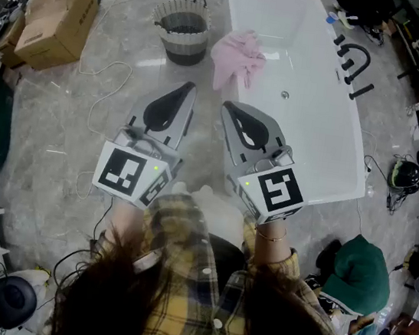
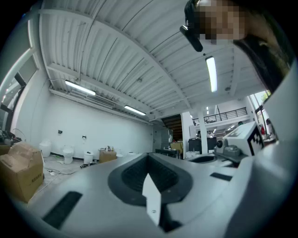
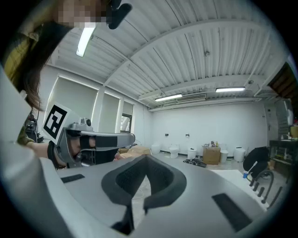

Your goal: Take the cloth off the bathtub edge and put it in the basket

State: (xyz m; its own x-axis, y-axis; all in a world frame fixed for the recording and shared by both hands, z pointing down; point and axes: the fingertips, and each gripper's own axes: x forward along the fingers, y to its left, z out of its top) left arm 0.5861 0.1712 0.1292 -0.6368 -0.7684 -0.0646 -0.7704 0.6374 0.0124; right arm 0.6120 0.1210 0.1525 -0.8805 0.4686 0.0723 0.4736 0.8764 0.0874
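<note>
We read the head view as a clock, 12 at top. Cardboard box (image 1: 56,17) sits on the floor at approx 10. Basket (image 1: 183,34), round w/ a ribbed wall, stands at approx 11, near the bathtub (image 1: 310,115) but apart from it. Left gripper (image 1: 189,88) we hold just left of centre, tip toward 12. Its jaws are pressed together w/ nothing btwn them; its own view shows only the room beyond. Pink cloth (image 1: 239,57) lies crumpled over the bathtub's left rim at approx 12, btwn basket & basin. Neither gripper touches it. Right gripper (image 1: 227,106) we hold just beside the left one, tip toward 12, also clenched & empty. Its tip sits under the cloth in frame, close to the rim. The white bathtub runs from 12 down toward 3. Black faucet (image 1: 355,63) stands on its right rim at approx 1. Green bundle (image 1: 361,273) lies on the floor at approx 4.
</note>
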